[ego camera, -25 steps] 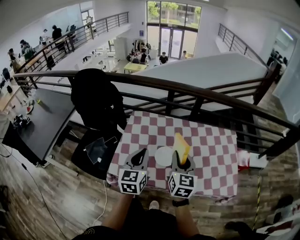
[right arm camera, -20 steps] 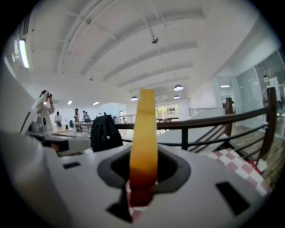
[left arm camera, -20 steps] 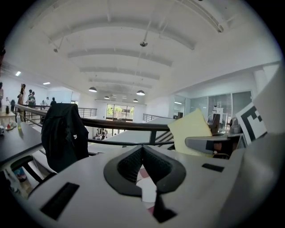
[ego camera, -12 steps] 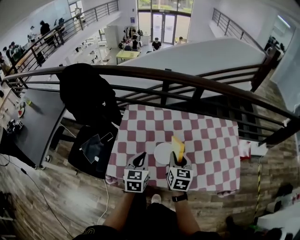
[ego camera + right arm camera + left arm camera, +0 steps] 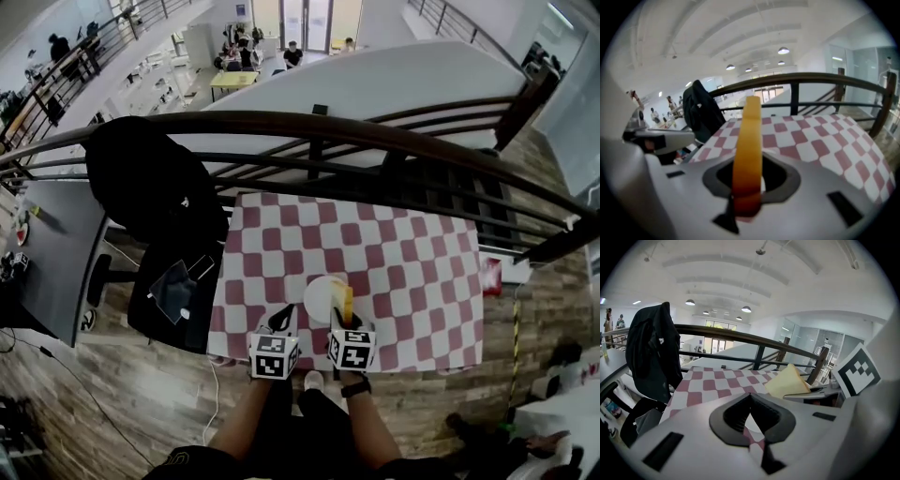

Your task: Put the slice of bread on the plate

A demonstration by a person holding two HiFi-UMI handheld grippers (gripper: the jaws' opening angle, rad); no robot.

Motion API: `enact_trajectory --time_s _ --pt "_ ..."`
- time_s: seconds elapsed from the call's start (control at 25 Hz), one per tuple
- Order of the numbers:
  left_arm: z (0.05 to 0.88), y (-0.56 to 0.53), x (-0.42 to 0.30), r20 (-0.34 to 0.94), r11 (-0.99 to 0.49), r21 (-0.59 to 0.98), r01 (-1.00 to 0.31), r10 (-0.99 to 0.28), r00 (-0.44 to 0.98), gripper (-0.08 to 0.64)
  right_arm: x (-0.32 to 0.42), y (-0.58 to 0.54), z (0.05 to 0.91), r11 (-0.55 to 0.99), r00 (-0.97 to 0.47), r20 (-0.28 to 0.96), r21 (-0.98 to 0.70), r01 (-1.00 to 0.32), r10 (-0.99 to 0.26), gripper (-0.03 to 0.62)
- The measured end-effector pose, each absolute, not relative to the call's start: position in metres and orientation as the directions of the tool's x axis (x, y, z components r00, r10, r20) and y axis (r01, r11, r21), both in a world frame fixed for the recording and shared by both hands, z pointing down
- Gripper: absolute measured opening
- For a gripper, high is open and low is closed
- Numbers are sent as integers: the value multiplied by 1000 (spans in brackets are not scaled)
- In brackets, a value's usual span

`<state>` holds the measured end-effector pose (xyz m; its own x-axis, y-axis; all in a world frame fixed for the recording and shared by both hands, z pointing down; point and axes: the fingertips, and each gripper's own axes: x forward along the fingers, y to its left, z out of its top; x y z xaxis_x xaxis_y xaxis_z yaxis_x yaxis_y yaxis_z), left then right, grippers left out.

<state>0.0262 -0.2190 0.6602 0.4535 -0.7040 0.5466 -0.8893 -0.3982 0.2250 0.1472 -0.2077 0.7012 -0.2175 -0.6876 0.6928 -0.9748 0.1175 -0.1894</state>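
The bread slice (image 5: 348,304) is pale yellow and stands on edge, upright between the jaws of my right gripper (image 5: 345,319), which is shut on it. In the head view it hangs over the right rim of the small white plate (image 5: 322,298) on the checkered table (image 5: 422,272). The right gripper view shows the slice edge-on (image 5: 750,126), rising out of the right gripper (image 5: 750,164). My left gripper (image 5: 279,323) is beside it on the left, shut and empty, its tips meeting (image 5: 750,395). The left gripper view also shows the bread slice (image 5: 787,380).
A dark railing (image 5: 375,141) runs behind the table. A black jacket (image 5: 150,187) hangs over a chair to the left, with flat items on its seat (image 5: 178,286). A red packet (image 5: 491,277) lies off the table's right edge. The table's near edge is just below both grippers.
Both grippers have sunk toward the table and tipped further down. The bread came down with the right gripper and now hangs low over the plate.
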Motion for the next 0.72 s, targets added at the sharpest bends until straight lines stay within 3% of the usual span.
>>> enact_trajectory --time_s 0.2,0.44,0.72 --pt "683 -224 27 588 -399 248 -883 -662 464 20 135 -204 745 63 -300 751 -327 -943 -588 107" --pt "698 -233 18 619 -389 258 -884 -636 460 20 108 -219 770 47 -410 732 -461 -886 -544 107" --pt "713 -241 -1 643 -352 253 -901 -634 429 20 93 -229 797 33 -440 748 -491 -871 -497 107"
